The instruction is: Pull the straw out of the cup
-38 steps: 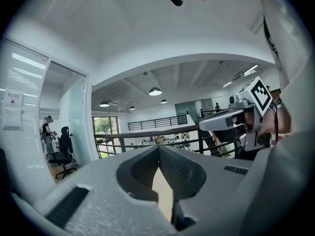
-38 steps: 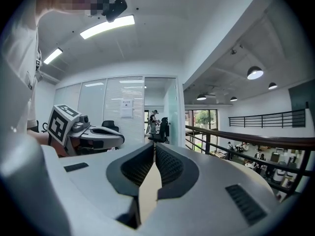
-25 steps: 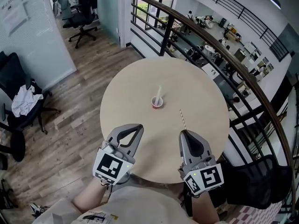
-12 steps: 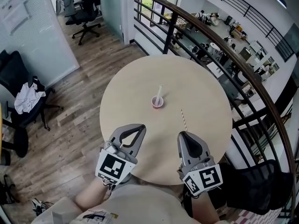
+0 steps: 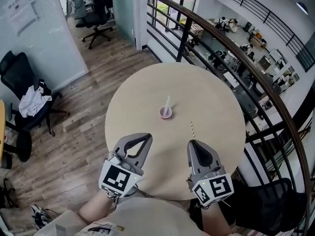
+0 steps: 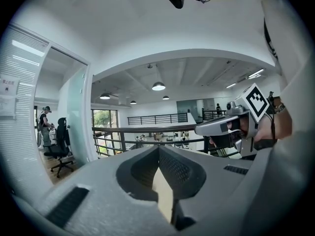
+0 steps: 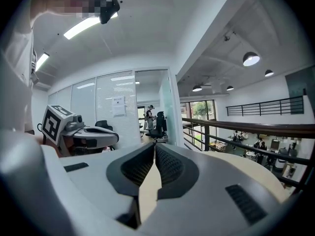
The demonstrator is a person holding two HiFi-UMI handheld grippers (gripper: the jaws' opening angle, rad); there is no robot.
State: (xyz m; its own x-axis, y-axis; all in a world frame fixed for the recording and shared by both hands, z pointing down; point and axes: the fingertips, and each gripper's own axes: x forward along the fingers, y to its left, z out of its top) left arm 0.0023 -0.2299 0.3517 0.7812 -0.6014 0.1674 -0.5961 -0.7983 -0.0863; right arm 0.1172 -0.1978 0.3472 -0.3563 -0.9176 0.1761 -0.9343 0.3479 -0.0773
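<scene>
A small pink cup (image 5: 165, 113) stands near the middle of the round beige table (image 5: 138, 90), with a pale straw (image 5: 168, 102) upright in it and leaning away from me. A second, thin straw (image 5: 192, 129) lies flat on the table to the right of the cup. My left gripper (image 5: 148, 137) hovers over the table's near side, below and left of the cup, shut and empty. My right gripper (image 5: 192, 143) is beside it, shut and empty, its tip just short of the lying straw. Each gripper view shows its own closed jaws (image 6: 158, 149) (image 7: 155, 147) and not the cup.
The table stands on a wood floor beside a dark railing (image 5: 231, 48) over a lower level. Office chairs (image 5: 27, 107) are at the left near a glass wall. The right gripper (image 6: 224, 127) shows in the left gripper view, the left gripper (image 7: 78, 131) in the right one.
Both grippers have edged slightly toward the cup and stayed shut. The head view has shifted a little. Cup and straws lie where they were on the table.
</scene>
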